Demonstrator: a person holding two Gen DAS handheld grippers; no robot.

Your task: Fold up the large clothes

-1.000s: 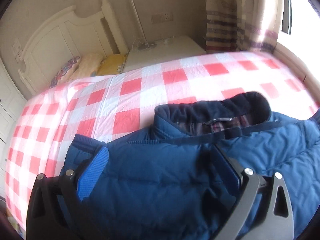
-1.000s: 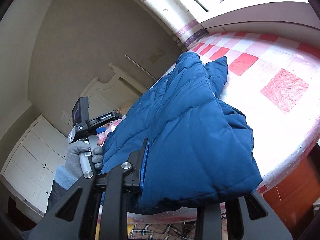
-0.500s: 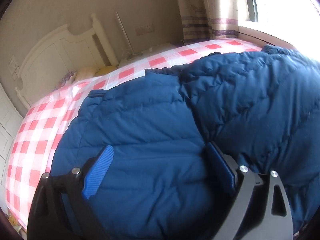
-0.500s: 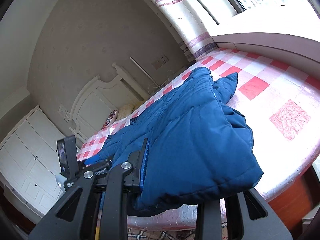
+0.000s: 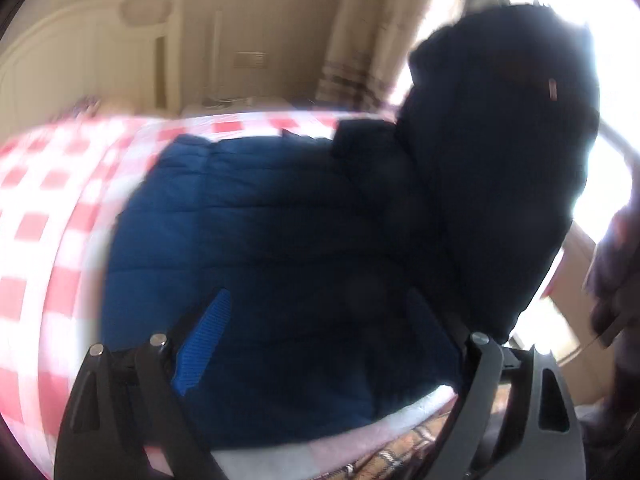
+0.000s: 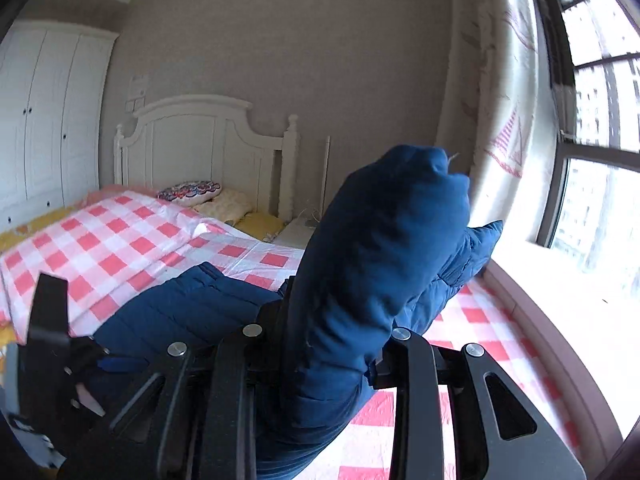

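Two hand-held grippers: right hand-held gripper (image 6: 320, 344) clamped on a raised fold of the blue jacket (image 6: 372, 264); left hand-held gripper (image 5: 332, 344) wide, jaws just narrowing, jacket between, unpinched. Rest spread near bed (image 6: 120, 248) corner; bare checks toward headboard (image 6: 200, 140).

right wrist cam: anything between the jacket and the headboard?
Right wrist view: only checked bedsheet, then pillows lying against the headboard. Nothing else lies beyond the jacket, which is clamped in the right gripper.
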